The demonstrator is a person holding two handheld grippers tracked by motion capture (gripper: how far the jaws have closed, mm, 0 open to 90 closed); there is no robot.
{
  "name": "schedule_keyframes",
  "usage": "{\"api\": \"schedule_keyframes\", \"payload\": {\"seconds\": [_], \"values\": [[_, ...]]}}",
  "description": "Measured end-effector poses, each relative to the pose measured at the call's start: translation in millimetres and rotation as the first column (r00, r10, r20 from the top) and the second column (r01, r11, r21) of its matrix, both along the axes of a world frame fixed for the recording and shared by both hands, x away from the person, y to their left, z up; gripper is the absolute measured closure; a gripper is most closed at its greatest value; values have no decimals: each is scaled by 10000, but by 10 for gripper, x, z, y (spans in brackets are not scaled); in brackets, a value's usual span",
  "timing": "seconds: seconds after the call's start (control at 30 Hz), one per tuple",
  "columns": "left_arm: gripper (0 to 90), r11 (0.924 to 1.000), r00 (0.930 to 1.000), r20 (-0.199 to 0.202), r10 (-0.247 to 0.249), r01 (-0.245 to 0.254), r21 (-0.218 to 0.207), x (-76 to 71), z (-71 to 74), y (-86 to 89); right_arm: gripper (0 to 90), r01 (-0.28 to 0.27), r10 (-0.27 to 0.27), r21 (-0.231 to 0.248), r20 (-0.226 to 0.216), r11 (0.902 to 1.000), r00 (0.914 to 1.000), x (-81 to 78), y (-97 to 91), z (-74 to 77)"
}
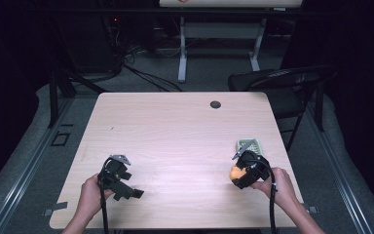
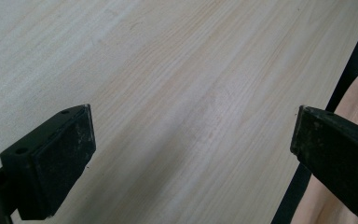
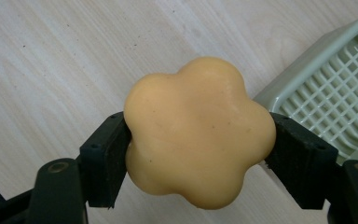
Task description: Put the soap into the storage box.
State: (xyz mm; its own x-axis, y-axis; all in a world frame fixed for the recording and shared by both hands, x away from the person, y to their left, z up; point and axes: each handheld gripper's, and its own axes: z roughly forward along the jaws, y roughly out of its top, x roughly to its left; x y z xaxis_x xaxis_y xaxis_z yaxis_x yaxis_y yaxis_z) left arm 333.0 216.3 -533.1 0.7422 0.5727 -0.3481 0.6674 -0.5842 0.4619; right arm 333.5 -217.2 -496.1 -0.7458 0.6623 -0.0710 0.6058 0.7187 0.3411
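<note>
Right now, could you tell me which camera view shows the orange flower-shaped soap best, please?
The right gripper view: the orange flower-shaped soap sits close up, lobes clear, clamped between the right gripper jaws. The high view gives a small orange patch at that gripper. The left gripper view looks at bare table.

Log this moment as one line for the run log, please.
right tool: shut on orange flower-shaped soap | soap: off the table, beside green slotted soap dish | left tool: open, nothing between its jaws
</note>
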Motion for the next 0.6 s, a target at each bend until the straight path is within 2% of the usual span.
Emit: {"api": "schedule_keyframes", "payload": {"seconds": [0.3,0.37,0.4,0.6], "values": [[1,10000,10000,-7,26,-26,-28,7,-6,0,268,212,-212,9,166,9998,9996,66,-52,54],[1,10000,10000,8,12,-12,-13,8,-7,-2,267,359,-363,189,218,9992,9991,83,-71,48],[1,10000,10000,11,6,-6,-7,8,-6,-2,267,254,-254,1,133,9997,9996,103,-89,70],[1,10000,10000,16,-42,42,-13,4,-3,-6,267,554,-553,-13,301,9985,9980,153,-171,98]]}}
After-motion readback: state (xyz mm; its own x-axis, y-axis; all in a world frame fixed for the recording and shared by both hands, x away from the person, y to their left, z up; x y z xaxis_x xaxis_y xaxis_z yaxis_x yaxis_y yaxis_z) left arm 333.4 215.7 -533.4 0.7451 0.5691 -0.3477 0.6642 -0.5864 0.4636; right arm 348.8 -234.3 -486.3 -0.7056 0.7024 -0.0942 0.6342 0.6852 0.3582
